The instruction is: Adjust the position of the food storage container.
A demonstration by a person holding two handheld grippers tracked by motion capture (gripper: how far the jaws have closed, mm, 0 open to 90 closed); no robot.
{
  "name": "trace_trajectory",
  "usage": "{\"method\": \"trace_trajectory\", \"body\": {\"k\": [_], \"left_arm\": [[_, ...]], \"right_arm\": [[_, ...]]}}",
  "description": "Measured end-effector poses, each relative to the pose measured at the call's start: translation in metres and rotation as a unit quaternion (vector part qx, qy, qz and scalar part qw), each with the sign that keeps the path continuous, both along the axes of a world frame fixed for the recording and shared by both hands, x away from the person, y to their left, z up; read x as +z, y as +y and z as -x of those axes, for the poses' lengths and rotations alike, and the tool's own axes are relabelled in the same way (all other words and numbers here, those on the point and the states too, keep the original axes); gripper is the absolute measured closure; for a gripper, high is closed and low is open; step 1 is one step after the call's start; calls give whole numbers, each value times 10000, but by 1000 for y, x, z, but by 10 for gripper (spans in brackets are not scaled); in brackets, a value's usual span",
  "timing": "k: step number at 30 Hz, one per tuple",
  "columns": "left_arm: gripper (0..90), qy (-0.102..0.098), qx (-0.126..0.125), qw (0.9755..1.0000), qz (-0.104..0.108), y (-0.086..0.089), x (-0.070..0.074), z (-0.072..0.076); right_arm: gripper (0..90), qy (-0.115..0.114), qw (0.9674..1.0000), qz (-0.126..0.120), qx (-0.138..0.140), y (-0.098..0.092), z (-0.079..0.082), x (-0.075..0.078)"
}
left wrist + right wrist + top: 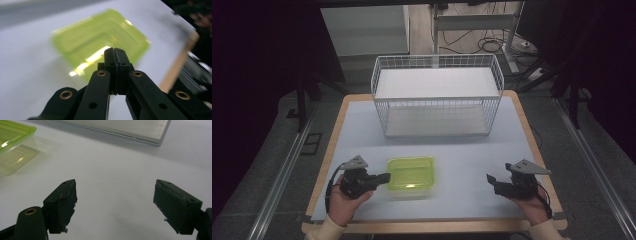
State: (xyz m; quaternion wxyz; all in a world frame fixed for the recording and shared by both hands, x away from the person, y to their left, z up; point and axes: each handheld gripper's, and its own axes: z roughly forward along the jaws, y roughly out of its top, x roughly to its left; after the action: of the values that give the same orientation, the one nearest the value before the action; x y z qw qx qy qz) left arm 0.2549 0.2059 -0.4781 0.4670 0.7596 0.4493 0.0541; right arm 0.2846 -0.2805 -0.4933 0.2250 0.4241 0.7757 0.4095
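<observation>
High view: green container (411, 176) touching left tongs (385, 177) tips.

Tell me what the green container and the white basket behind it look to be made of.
Green container: likely plastic, translucent and glossy; the clear base lets the table show through and the lime lid throws bright glints. White basket: apparently metal wire with a white coating, a thin open grid you can see through; the coating type is unclear.
</observation>
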Motion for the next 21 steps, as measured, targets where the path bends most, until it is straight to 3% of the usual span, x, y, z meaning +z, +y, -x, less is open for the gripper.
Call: {"method": "trace_trajectory", "body": {"k": [3, 4, 5, 6, 8, 9, 12, 21], "left_arm": [[900, 40, 174, 9998, -24, 10, -5, -6], [900, 154, 327, 9993, -37, 18, -12, -12], [900, 154, 327, 9993, -37, 18, -12, -12], [900, 302, 411, 9987, -60, 23, -21, -18], [900, 354, 437, 9984, -76, 24, -24, -20], [900, 474, 473, 9977, -56, 26, -29, -23], [900, 676, 458, 9967, -32, 28, -40, -31], [900, 893, 303, 9954, -155, 17, -52, -40]], "right_arm": [[190, -5, 10000, -5, -3, 0, 0, 0], [190, -2, 10000, 2, -5, 1, 0, 0], [190, -2, 10000, 2, -5, 1, 0, 0], [190, 0, 10000, 15, -1, 1, 0, 0], [190, -1, 10000, 24, 3, 1, 0, 0], [190, 0, 10000, 30, 4, 1, 0, -1], [190, 11, 10000, 30, 0, 1, 0, -1], [190, 10, 10000, 49, 18, 2, 0, -2]]}}
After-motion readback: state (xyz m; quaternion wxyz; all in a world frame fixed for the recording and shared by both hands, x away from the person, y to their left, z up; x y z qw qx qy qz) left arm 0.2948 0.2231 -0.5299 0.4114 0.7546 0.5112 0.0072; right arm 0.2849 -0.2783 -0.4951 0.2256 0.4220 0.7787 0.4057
